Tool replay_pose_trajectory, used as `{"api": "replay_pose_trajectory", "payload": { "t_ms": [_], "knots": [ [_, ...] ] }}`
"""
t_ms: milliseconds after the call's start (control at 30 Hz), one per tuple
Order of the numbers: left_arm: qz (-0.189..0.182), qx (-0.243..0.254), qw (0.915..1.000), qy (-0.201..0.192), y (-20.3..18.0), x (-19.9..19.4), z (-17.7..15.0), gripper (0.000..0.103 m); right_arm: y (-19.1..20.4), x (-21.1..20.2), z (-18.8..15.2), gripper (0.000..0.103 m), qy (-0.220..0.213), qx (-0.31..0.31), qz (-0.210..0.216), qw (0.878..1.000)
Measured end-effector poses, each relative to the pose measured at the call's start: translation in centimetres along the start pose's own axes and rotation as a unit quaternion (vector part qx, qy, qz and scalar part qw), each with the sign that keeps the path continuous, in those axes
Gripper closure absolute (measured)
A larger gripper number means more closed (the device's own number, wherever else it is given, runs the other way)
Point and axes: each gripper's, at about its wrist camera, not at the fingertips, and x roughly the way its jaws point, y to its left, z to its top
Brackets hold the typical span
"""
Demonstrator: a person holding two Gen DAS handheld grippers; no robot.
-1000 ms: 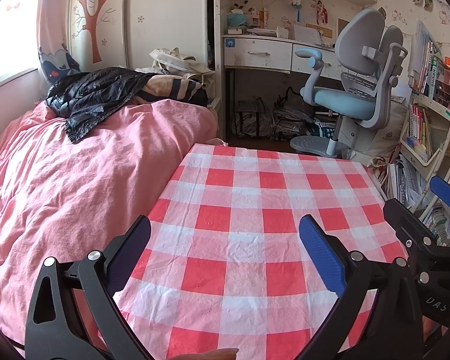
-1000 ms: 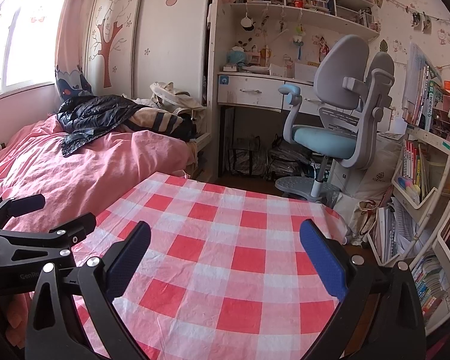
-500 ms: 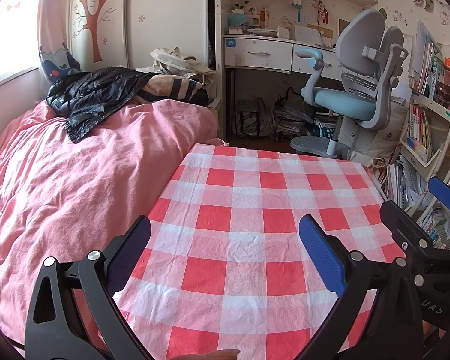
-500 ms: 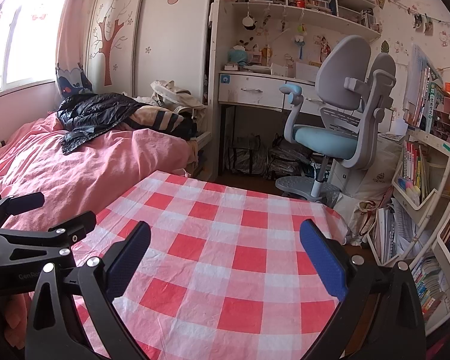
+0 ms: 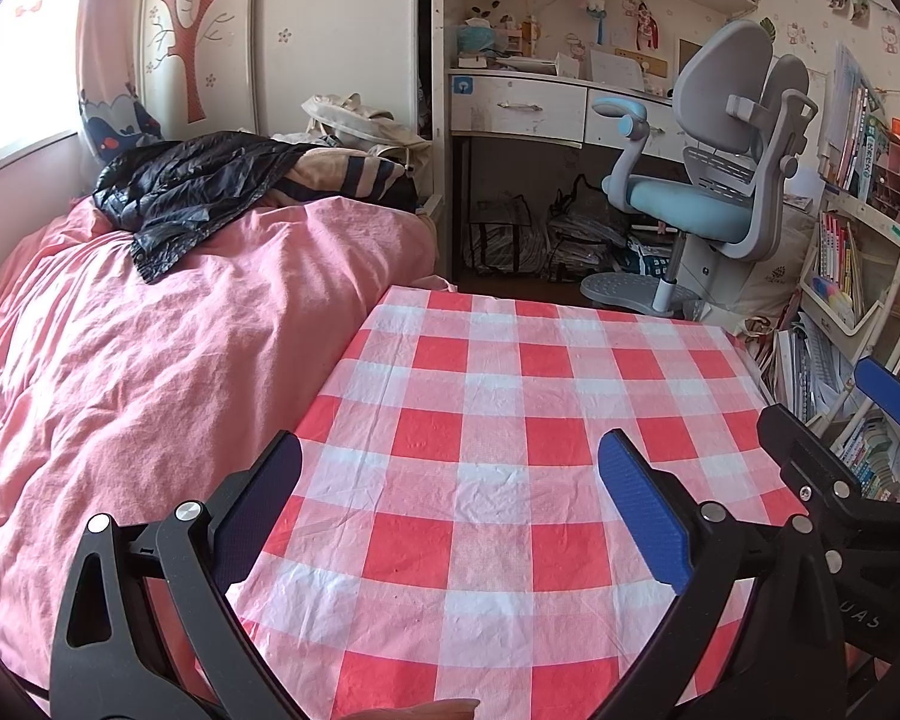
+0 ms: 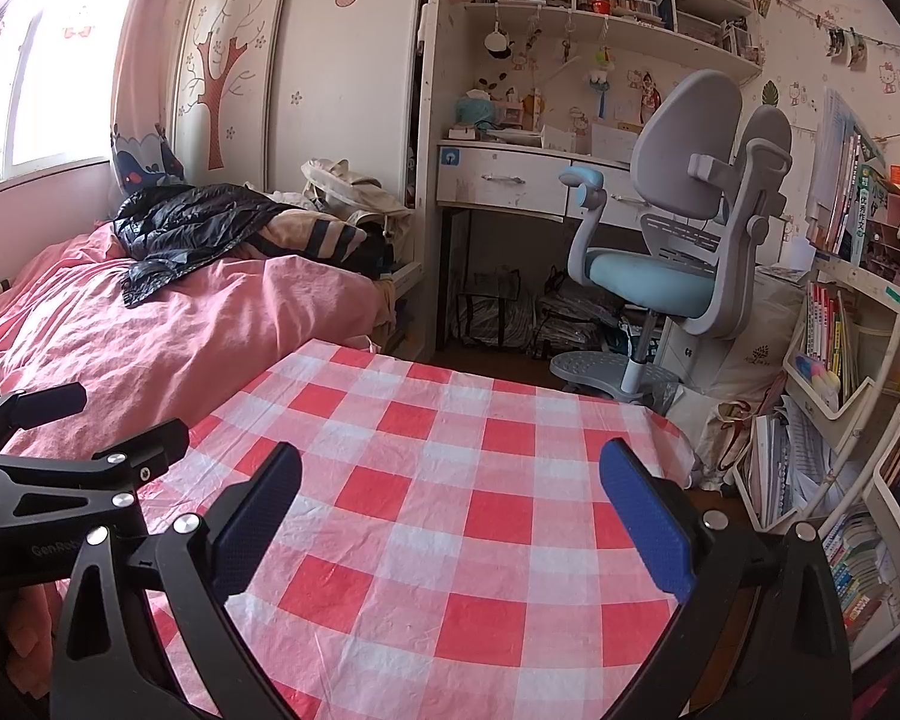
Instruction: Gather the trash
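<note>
A table with a red and white checked cloth (image 5: 510, 420) fills the lower middle of both views (image 6: 450, 510). No trash shows on it. My left gripper (image 5: 450, 492) is open and empty above the near part of the cloth. My right gripper (image 6: 450, 498) is open and empty above the cloth too. The right gripper's fingers (image 5: 888, 387) show at the right edge of the left wrist view. The left gripper's fingers (image 6: 54, 402) show at the left edge of the right wrist view.
A bed with a pink cover (image 5: 150, 330) lies against the table's left side, with a black jacket (image 5: 198, 180) on it. A grey and blue desk chair (image 5: 714, 198) stands beyond the table. A desk (image 6: 510, 180) is behind. Bookshelves (image 6: 834, 330) stand at the right.
Almost nothing has moved. The right gripper has drifted very slightly, seen at the right edge of the left wrist view.
</note>
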Motion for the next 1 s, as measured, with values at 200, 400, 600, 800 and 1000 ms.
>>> {"api": "replay_pose_trajectory", "payload": {
  "t_ms": [200, 400, 600, 800, 1000],
  "knots": [
    [0.0, 0.0, 1.0, 0.0, -0.01, -0.01, 0.02, 0.007, 0.08, 0.0, 0.0, 0.008, 0.0, 0.0, 0.0, 1.0],
    [0.001, 0.0, 1.0, 0.001, 0.08, 0.03, 0.03, 0.007, 0.04, 0.11, 0.14, 0.008, 0.001, -0.001, 0.0, 1.0],
    [0.001, 0.0, 1.0, 0.0, 0.06, 0.03, 0.04, 0.007, 0.1, 0.05, -0.02, 0.008, 0.002, -0.001, 0.0, 1.0],
    [0.0, 0.0, 1.0, 0.0, 0.11, 0.06, 0.04, 0.007, 0.1, -0.04, -0.08, 0.008, 0.003, -0.002, 0.0, 1.0],
    [0.0, 0.0, 1.0, 0.001, 0.13, 0.05, 0.05, 0.007, 0.04, -0.17, -0.19, 0.008, 0.003, -0.002, 0.0, 1.0]
  ]
}}
